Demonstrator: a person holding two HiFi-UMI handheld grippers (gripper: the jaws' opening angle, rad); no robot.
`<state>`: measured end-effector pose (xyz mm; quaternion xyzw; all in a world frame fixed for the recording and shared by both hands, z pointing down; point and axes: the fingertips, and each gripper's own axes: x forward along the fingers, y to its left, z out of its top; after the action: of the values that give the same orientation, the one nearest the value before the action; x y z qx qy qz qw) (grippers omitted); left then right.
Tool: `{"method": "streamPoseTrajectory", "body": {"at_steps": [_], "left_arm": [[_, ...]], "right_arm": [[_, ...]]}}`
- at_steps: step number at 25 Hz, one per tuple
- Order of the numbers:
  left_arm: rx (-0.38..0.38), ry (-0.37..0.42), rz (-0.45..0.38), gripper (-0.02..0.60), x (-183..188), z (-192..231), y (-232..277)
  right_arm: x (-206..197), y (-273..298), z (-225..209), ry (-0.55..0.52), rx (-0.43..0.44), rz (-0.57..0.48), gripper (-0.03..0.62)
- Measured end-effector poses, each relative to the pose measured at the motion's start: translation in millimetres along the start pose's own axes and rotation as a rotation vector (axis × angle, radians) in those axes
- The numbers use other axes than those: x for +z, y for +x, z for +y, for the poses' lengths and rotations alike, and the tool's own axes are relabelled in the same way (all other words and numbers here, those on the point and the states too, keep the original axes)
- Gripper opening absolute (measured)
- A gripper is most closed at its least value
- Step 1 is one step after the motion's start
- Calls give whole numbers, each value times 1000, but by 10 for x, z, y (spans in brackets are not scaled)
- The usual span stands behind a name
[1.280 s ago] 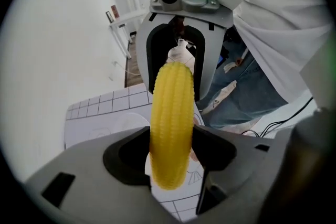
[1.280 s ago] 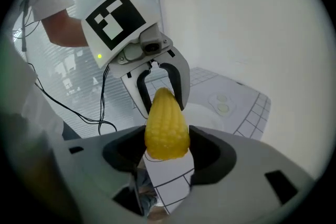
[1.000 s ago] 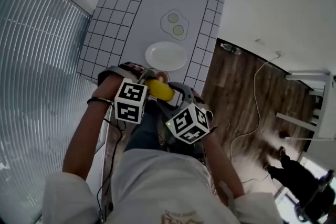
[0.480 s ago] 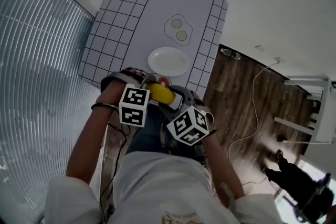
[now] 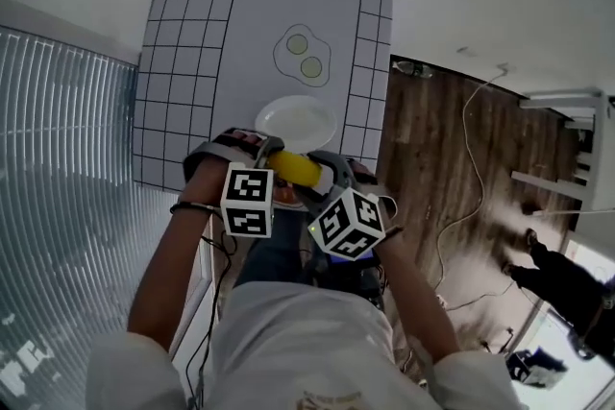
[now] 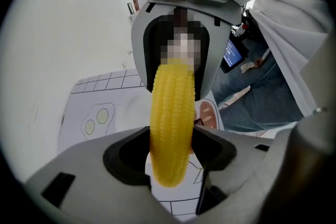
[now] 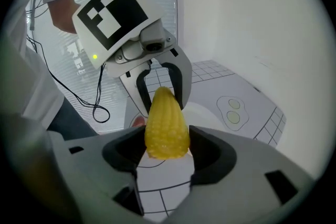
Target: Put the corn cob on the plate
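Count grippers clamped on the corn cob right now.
2. The left gripper holds one end of the corn cob, and the right gripper holds the other end. The cob hangs between them by the near rim of the white plate.

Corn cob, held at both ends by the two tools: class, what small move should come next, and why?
Probably carry the corn cob forward until it is over the plate. The left tool and right tool are each shut on an end, and the head view shows it just short of the plate's near rim, so lowering now would likely miss.
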<state>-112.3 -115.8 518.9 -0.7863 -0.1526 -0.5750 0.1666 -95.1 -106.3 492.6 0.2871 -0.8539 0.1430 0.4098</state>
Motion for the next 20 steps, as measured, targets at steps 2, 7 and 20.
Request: {"method": "streamPoseTrajectory", "body": {"at_steps": [2,7,20], "left_arm": [[-18,10,3,250,-47,40,62],[-23,11,1,250,-172,250,208],[54,-77,33,252,-199,580,409]], "right_arm": [[-17,75,-40,16,-1,14,256],[-27,274,-247,29,-3,35,256],[-141,465,-601,-50,38,72,256]]}}
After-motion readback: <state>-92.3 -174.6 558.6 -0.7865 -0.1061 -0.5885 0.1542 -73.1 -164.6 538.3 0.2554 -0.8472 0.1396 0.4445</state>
